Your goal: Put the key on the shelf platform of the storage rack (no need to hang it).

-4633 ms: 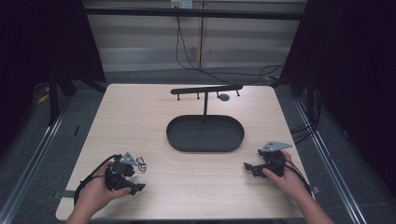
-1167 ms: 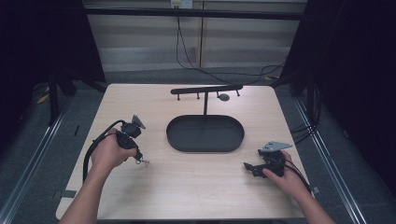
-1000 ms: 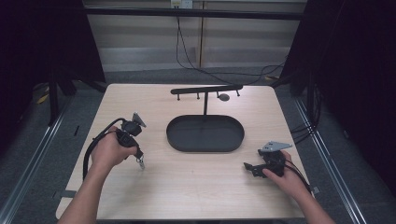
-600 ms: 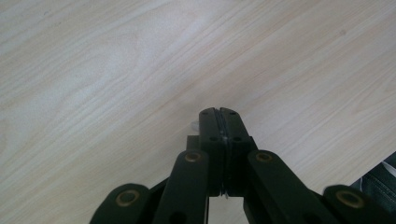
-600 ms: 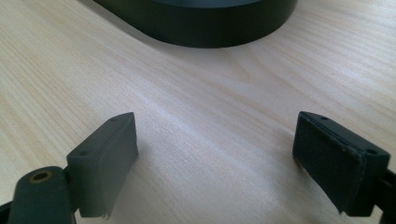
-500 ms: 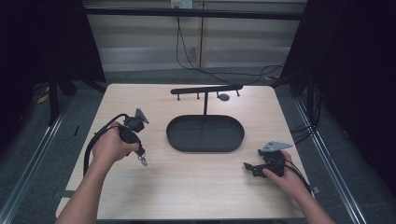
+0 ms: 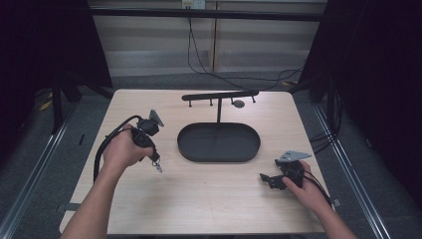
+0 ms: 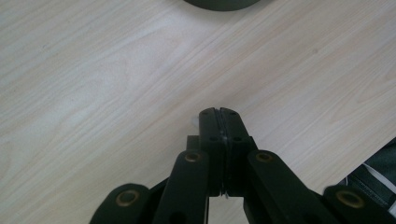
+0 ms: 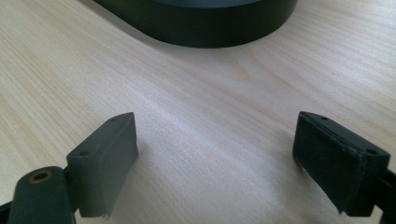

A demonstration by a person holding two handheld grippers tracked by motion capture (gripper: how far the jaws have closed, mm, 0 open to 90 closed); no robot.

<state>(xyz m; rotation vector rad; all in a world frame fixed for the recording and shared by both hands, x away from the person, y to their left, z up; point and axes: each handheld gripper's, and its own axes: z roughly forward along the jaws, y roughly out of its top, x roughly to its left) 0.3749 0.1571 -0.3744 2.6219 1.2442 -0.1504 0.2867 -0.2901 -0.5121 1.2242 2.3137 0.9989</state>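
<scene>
Your left claw (image 7: 155, 160) is pinched tight on a small metal trinket (image 7: 158, 167) — probably a necklace or key ring, too small to tell. It dangles just below the jaw tips, clear of the table (image 7: 209, 199). In the left gripper view the pads (image 8: 218, 122) meet flat with only a pale sliver at the seam, so the grip is on something thin. That fits carrying it by one end to let it hang free.

The stand (image 7: 219, 95) with its pegged crossbar sits ahead and to the right of that claw, rising from the dark oval tray (image 7: 219, 143); one peg already carries a small round piece (image 7: 239, 103). My read: the trinket is headed for a free peg, and hanging it needs the loop open and facing the bar.

Your right claw (image 7: 266, 179) rests on the table, jaws wide, nothing between them — parked near the tray's front edge (image 9: 201, 32), likely ready to assist.
</scene>
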